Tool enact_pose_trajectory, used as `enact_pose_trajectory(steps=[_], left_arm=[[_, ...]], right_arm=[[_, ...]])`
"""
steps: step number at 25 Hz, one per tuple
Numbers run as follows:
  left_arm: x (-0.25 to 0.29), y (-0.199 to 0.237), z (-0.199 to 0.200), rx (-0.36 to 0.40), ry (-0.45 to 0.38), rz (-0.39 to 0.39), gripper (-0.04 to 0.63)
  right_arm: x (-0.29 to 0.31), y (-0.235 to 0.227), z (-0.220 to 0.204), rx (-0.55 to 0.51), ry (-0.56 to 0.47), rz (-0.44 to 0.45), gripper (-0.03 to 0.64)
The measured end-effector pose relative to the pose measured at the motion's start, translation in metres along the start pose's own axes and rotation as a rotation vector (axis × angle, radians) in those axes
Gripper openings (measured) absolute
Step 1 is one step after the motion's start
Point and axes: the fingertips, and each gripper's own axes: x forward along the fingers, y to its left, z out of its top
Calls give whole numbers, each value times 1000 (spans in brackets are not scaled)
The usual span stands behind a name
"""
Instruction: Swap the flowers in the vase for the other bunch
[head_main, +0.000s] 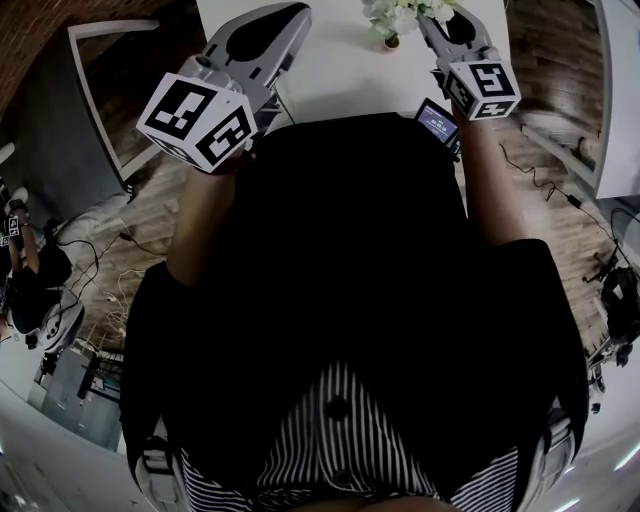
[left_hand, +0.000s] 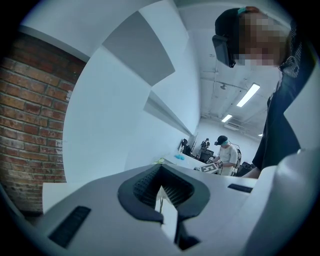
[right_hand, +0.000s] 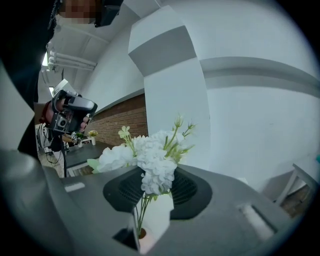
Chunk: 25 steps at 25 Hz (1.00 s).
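Closest under the head camera is the person's dark top (head_main: 340, 260) over a striped shirt (head_main: 340, 450), which fills most of that view. Both forearms reach forward past it to the white table (head_main: 335, 75). From up there I see the white flowers (head_main: 400, 15) only as a small cluster at the table's far edge, with the brown mouth of the vase (head_main: 392, 41) just below them and the right gripper (head_main: 432, 22) nosed in beside them. The right gripper view gives me what the head view cannot. The thin green stems run down through the gap between its jaws into the vase mouth, and the blooms stand above the pads. That claw is open a little, its gap wider than the stems, which sit toward one side, and I see no pad pressing on them. The left gripper (head_main: 285, 25) is held out over the table's near left corner, its marker cube (head_main: 200, 115) toward the head camera. Its own view shows the jaws a narrow slit apart with only white table between them, so it is empty. That view also takes in a brick wall (left_hand: 27, 125) and another person (left_hand: 227, 155) working far across the room. Both grippers point forward and slightly downward.
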Motion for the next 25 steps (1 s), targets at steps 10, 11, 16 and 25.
enact_pose_trajectory(steps=[10,11,16,25], left_arm=[[0,0,0,1,-1,-7,8],[1,0,0,0,-2,-8,8],[3,-1,-2,-1,-6,-18,8],[1,-7,2,8,-27,-47,8]], right_arm=[[2,9,-63,47,227,93,323],[1,11,-67,63,248,115,355],[-12,19,-65,135,267,187,394],[-50,24,43,158,49,229,280]])
